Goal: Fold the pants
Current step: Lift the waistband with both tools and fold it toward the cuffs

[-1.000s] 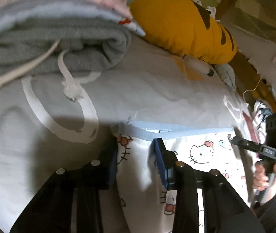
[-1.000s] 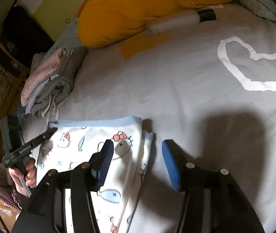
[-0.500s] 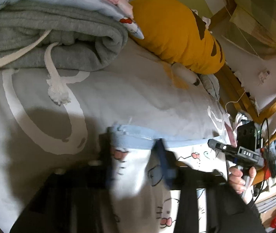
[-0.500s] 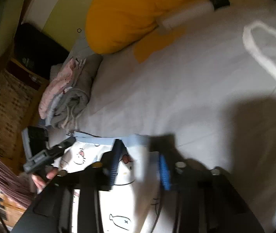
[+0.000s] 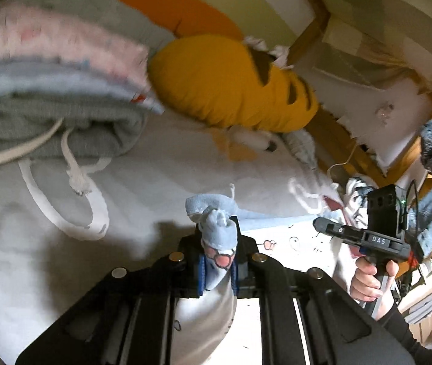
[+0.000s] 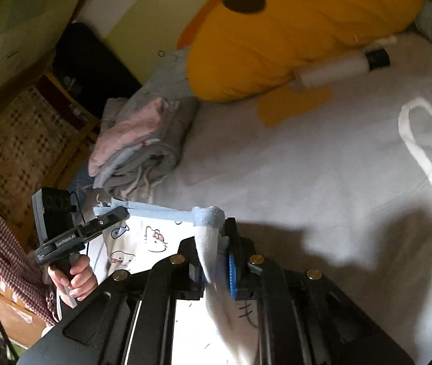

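Pants [image 6: 142, 240], white cartoon print with light blue waistband, lie on the grey bedsheet [image 6: 307, 167], waistband pulled up off it at both corners. Left gripper [image 5: 217, 269] jaws, just closed, pinch one bunched corner; right gripper [image 6: 216, 261] likewise pinches the other. Folded clothes stack [image 6: 142, 143] at 11 o'clock from the pants in the right wrist view; yellow plush pillow [image 6: 292, 30] at 1 o'clock.

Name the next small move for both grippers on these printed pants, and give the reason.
Probably lift further: left gripper and right gripper have just closed on the blue waistband, but the printed pants mostly lie on the grey bedsheet.
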Tool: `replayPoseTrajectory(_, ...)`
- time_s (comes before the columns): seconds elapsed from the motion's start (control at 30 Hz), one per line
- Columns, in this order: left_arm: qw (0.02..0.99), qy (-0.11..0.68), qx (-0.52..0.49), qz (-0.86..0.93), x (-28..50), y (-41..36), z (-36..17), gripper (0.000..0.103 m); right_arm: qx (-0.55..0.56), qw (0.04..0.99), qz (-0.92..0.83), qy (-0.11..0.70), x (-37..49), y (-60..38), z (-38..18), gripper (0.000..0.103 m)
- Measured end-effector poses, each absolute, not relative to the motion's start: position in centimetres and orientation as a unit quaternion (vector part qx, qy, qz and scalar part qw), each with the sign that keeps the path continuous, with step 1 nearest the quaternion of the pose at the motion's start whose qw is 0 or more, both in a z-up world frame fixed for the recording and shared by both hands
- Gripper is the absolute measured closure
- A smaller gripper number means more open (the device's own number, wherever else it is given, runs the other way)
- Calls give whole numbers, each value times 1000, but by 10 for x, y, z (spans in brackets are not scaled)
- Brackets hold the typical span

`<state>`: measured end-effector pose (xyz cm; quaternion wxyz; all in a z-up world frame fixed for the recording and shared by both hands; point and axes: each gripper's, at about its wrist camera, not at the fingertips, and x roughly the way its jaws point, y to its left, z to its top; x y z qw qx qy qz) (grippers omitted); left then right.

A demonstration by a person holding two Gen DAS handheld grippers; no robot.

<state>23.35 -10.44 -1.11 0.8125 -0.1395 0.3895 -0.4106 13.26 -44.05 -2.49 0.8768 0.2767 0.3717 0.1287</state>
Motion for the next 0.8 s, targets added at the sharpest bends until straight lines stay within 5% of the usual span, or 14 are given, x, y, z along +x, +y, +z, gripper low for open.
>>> replayPoseTrajectory(0.8, 875, 313, -49, -365, 56, -75, 95, 92, 208, 930, 133, 272, -43, -384, 61, 92)
